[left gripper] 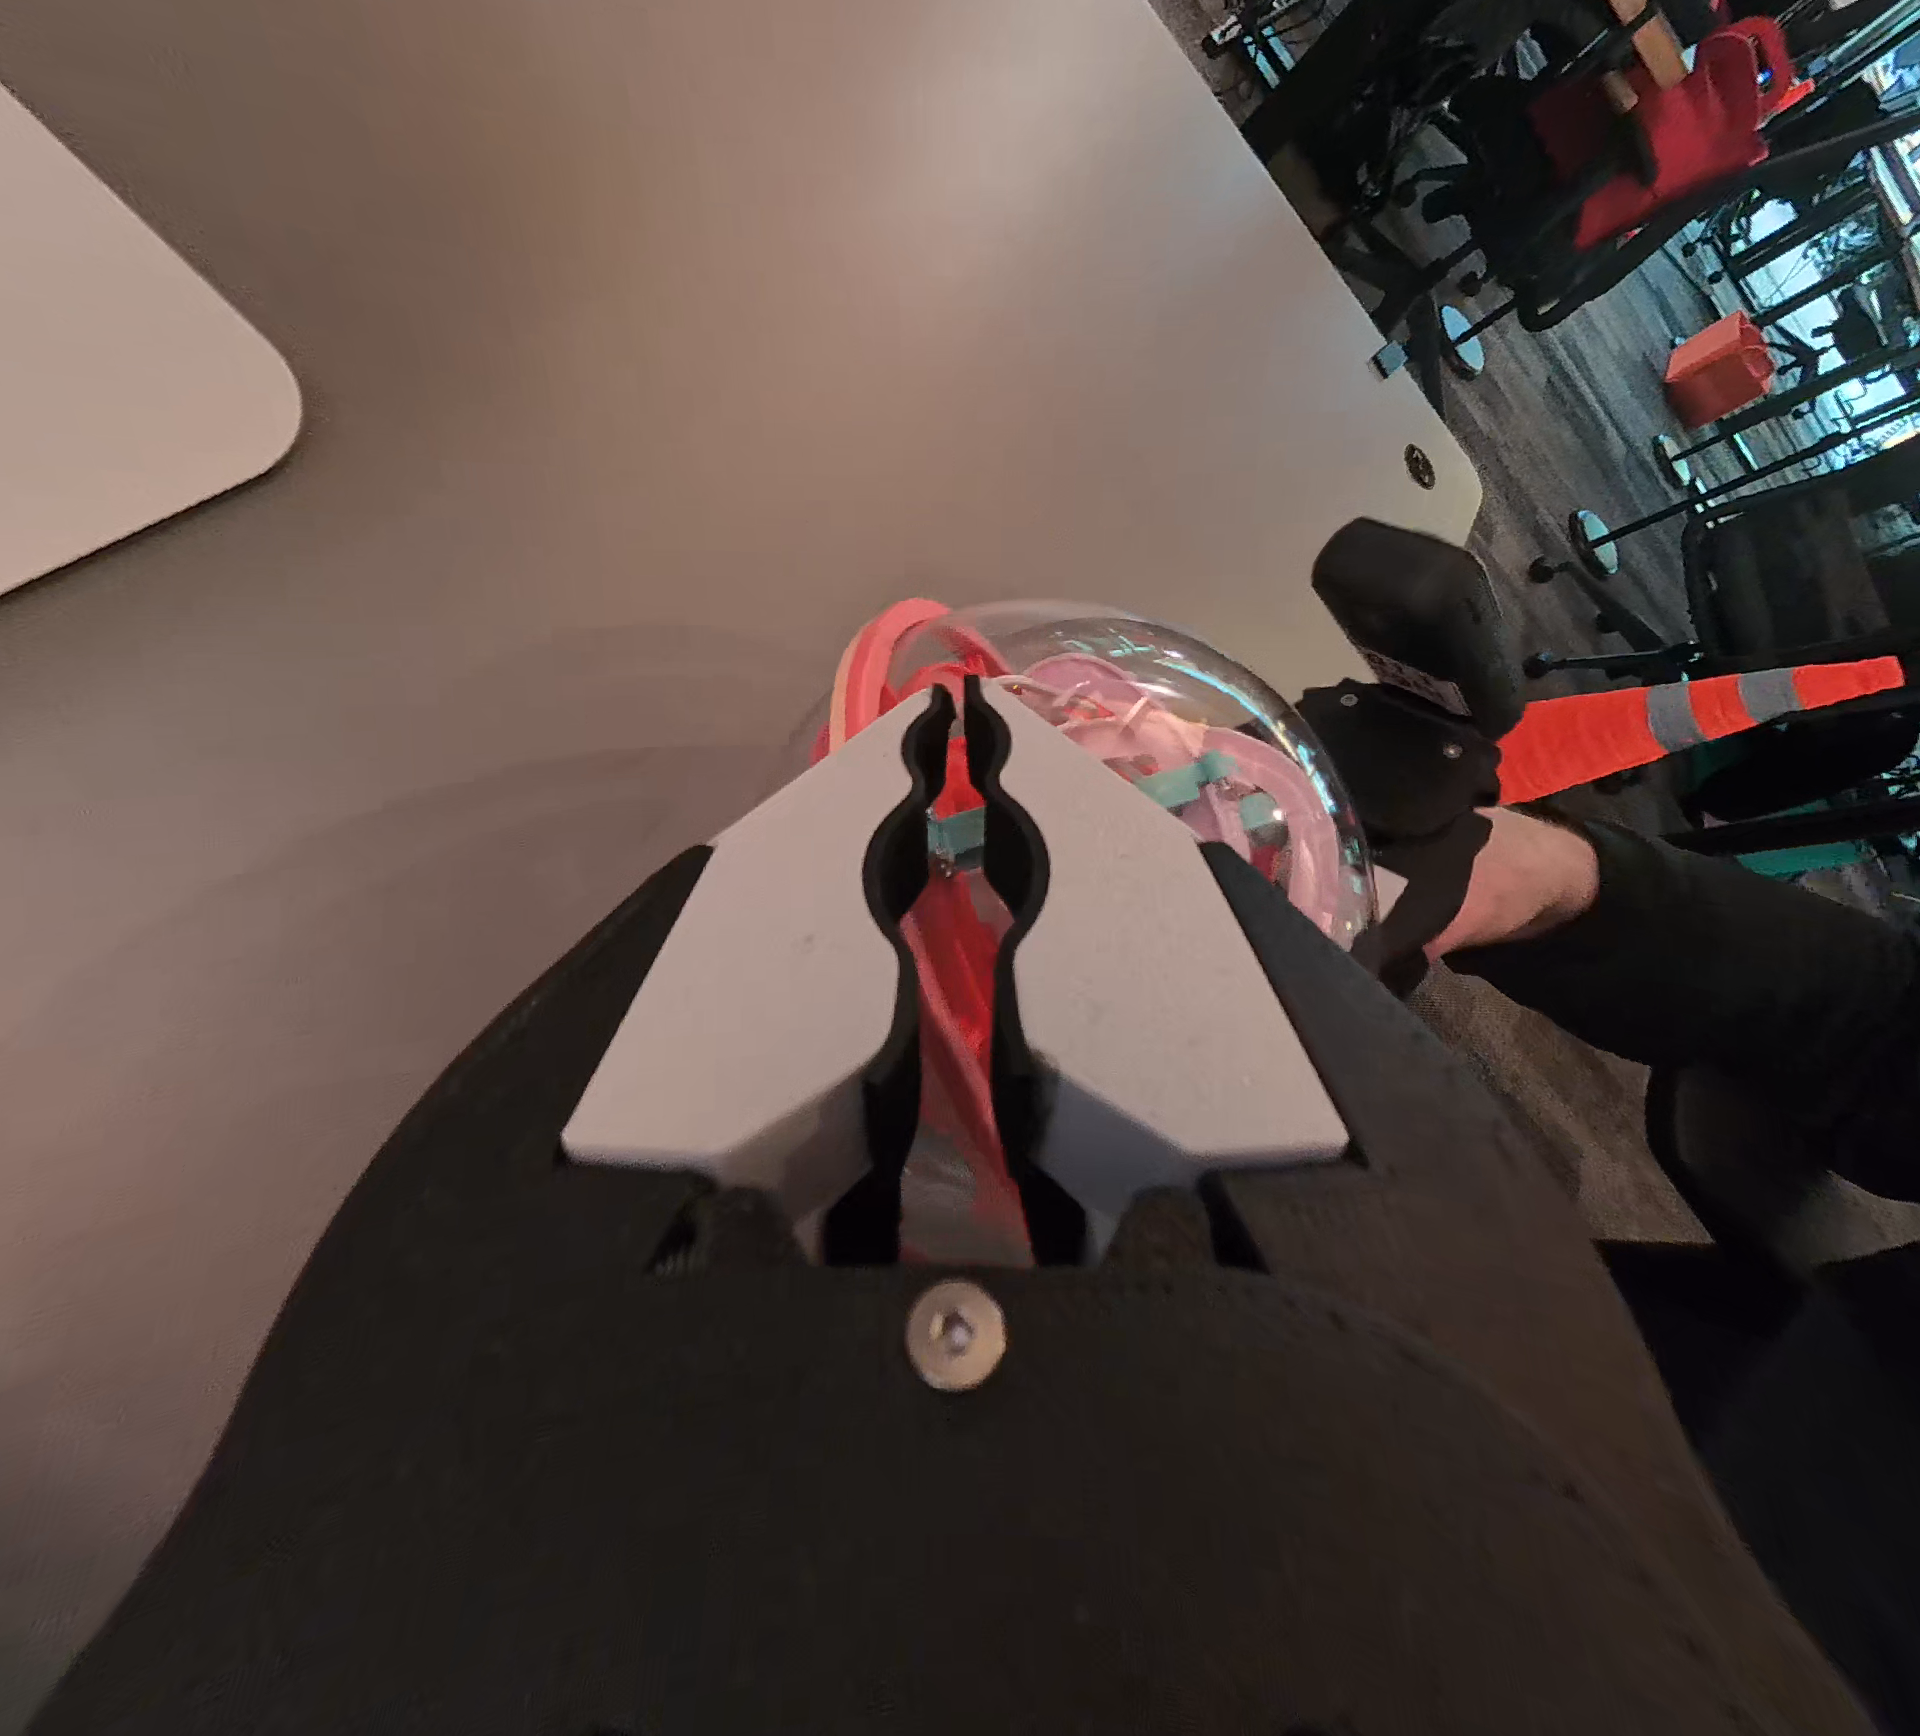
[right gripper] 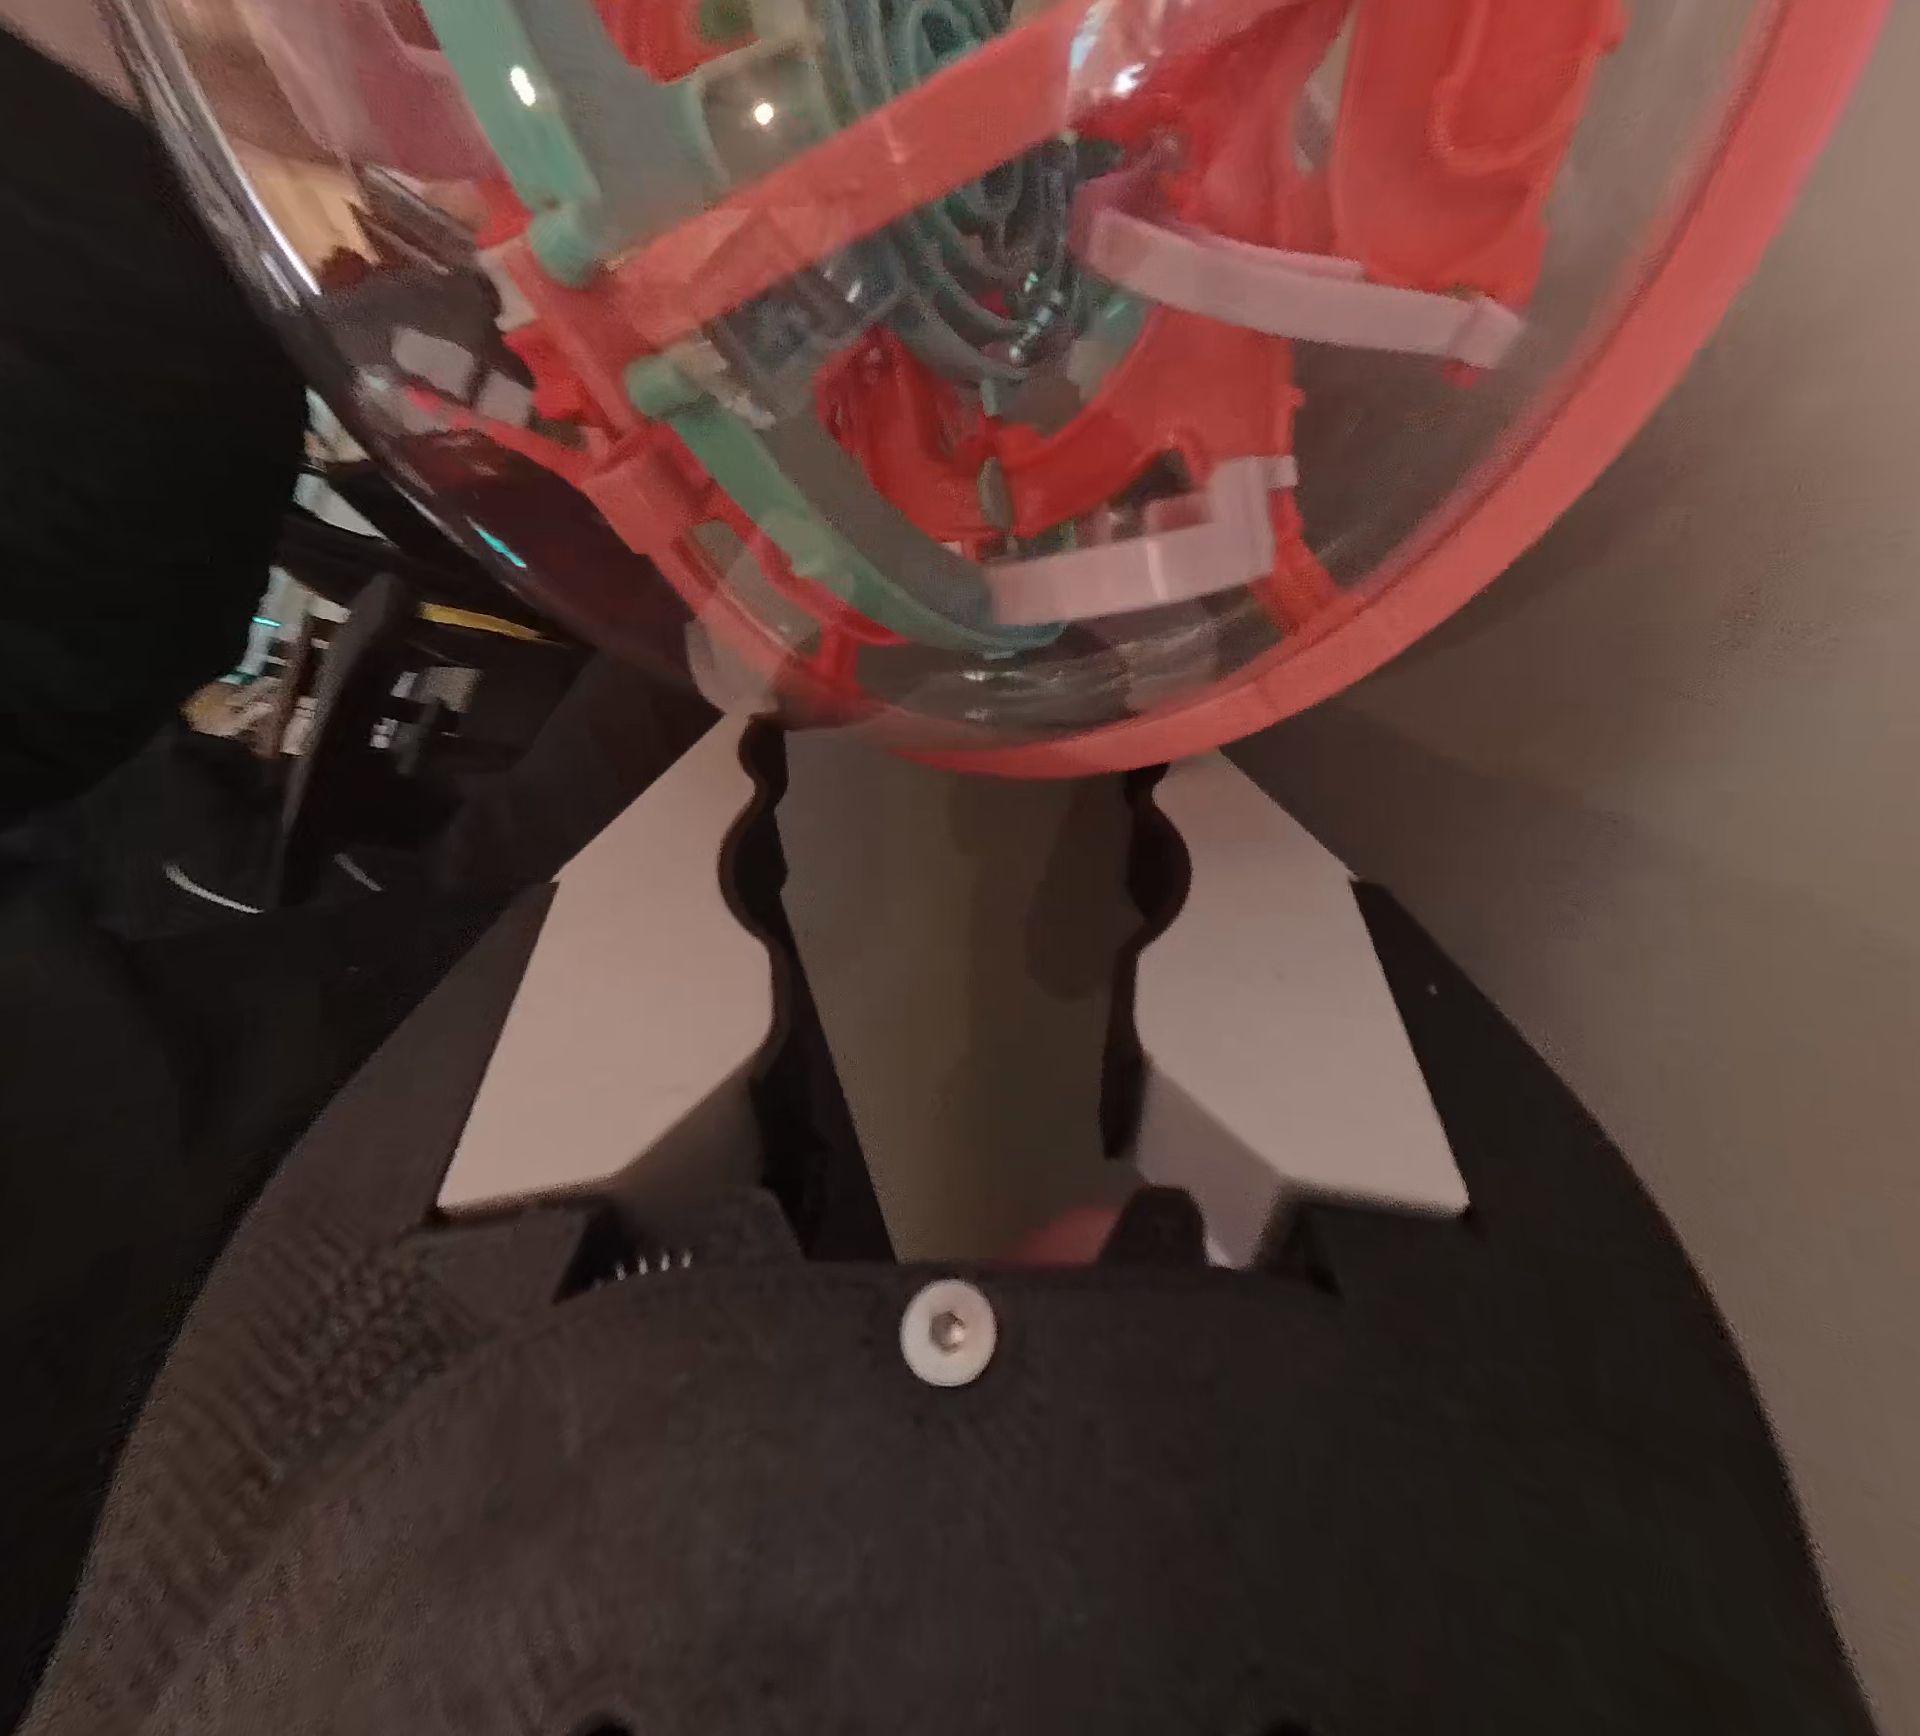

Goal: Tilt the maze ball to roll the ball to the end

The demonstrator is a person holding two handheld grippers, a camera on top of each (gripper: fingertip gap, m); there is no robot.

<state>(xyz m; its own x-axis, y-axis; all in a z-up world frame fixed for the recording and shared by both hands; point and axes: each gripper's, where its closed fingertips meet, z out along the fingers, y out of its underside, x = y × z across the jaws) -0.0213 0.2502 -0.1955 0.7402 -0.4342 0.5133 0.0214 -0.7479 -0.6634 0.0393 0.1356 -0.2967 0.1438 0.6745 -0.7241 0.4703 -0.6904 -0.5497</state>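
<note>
Left wrist view: left gripper (left gripper: 954,699) fingers nearly together, pinching red rim (left gripper: 883,647) of maze ball (left gripper: 1174,751); clear sphere, pink and teal tracks inside, held above table (left gripper: 623,232).

Right wrist view: right gripper (right gripper: 951,751) fingers spread wide, tips (right gripper: 753,736) touching sphere's underside (right gripper: 935,336). Rim (right gripper: 1558,491) running diagonally. Small ball (right gripper: 753,117) on inner track.

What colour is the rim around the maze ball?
Coral red rim on the maze ball; clearest in the right wrist view.
</note>
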